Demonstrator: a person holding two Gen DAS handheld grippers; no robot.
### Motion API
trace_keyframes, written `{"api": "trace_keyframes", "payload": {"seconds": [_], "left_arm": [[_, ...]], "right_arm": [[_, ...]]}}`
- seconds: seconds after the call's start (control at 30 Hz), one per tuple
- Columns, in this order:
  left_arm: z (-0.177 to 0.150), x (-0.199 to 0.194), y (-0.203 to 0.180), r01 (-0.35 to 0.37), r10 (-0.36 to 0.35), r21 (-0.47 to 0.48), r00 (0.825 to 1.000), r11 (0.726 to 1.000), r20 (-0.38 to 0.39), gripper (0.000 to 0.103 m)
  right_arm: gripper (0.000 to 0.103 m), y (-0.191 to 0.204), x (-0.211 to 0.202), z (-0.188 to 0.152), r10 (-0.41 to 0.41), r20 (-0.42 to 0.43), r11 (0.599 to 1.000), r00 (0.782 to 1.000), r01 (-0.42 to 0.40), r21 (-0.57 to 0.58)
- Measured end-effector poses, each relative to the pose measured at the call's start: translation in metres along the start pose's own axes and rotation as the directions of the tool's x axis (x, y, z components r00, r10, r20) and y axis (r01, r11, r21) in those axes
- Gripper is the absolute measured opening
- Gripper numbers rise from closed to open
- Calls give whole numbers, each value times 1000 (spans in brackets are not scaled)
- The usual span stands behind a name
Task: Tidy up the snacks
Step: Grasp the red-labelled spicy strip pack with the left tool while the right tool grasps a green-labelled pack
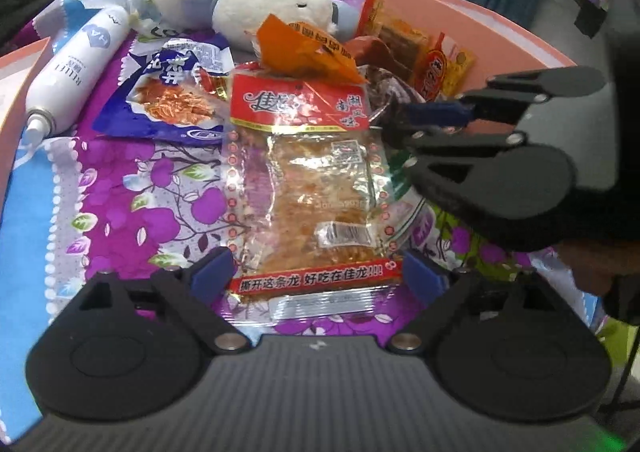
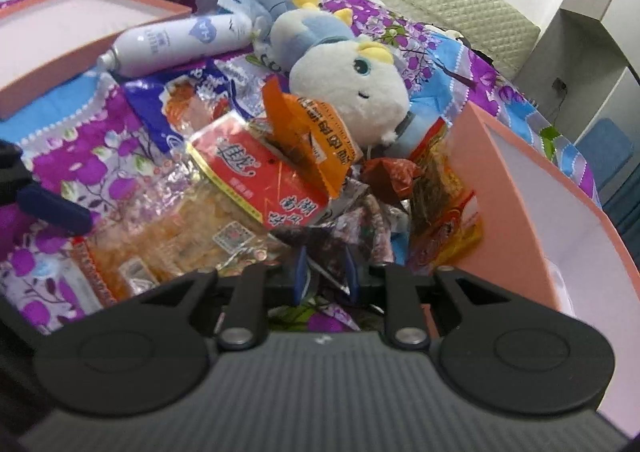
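The left gripper [image 1: 316,276] has its jaws wide open, with the end of the big clear spicy snack pack [image 1: 312,188] lying between them. The right gripper [image 2: 326,276] has its jaws nearly closed around a dark crinkly wrapper [image 2: 340,236], though whether they pinch it is unclear.

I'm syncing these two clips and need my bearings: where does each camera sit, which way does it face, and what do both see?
Left wrist: on the left gripper, angled down at the large clear snack packet; its open blue-padded fingers and the right gripper show.
Right wrist: on the right gripper, angled down at the snack pile beside the pink box; its nearly closed fingers show, plus a left fingertip at the left edge.
Shared: plush toy, white spray can, orange packet.
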State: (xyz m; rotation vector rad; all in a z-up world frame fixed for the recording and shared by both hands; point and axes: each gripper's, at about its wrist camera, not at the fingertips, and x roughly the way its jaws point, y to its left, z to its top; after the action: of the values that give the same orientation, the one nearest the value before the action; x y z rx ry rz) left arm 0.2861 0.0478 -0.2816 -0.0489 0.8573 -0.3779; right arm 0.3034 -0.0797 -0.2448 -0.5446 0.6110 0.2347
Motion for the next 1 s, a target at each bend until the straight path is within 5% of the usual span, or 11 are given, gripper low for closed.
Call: {"api": "trace_keyframes", "payload": {"seconds": [0.2, 0.43, 0.8, 0.87, 1.0], "left_arm": [[-3, -1, -4, -18, 18, -6, 1000, 1000, 4, 78], [-2, -5, -5, -24, 24, -27, 1000, 999, -1, 62], [-14, -38, -1, -28, 32, -115, 999, 993, 31, 55], [-15, -48, -1, -29, 34, -133, 999, 991, 34, 37], [-24, -66, 2, -70, 76, -184, 997, 980, 28, 36]], "right_arm": [[24, 6, 8, -1, -17, 15, 999, 1000, 18, -29], [3, 4, 4, 2, 12, 13, 1000, 1000, -12, -8], [3, 1, -44, 3, 5, 62, 1000, 998, -3, -19], [3, 2, -56, 1, 9, 68, 1000, 998, -7, -24], [3, 6, -77, -3, 12, 87, 1000, 996, -12, -6]]}}
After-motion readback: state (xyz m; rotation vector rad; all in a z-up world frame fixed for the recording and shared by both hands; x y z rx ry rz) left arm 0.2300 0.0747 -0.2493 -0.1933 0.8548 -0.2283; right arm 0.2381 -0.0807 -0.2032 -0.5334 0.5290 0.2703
